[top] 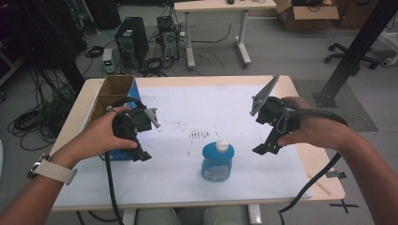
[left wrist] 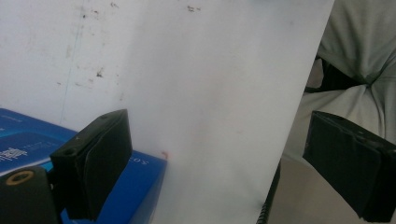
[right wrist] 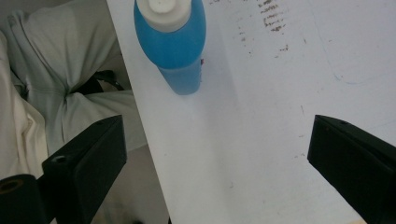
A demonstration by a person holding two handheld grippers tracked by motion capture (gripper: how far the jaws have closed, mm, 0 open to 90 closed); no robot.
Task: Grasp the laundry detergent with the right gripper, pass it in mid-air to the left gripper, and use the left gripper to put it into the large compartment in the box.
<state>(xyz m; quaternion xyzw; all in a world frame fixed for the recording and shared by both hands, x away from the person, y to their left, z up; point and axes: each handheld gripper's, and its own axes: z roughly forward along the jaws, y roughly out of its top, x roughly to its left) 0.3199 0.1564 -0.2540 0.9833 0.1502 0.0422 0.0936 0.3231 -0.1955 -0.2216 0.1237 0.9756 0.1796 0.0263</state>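
Note:
A blue bottle (top: 218,161) with a white cap stands upright on the white sheet (top: 197,108), near the table's front edge. In the right gripper view the bottle (right wrist: 177,42) is ahead and left of the jaws, well apart from them. My right gripper (top: 265,146) hovers to the right of the bottle, tilted downward; its jaws (right wrist: 217,126) stand open with only the sheet between them. My left gripper (top: 141,154) is held at the left, beside an open cardboard box (top: 112,93) with blue sides. Its jaws (left wrist: 217,126) are open and hold nothing, and the blue box (left wrist: 140,186) lies under one of them.
The table's front edge runs close behind the bottle, with the person's lap (right wrist: 70,70) beyond it. A cable (top: 309,183) trails from the right gripper across the right front corner. Computers, loose cables, a second table and an office chair (top: 349,56) stand on the floor beyond.

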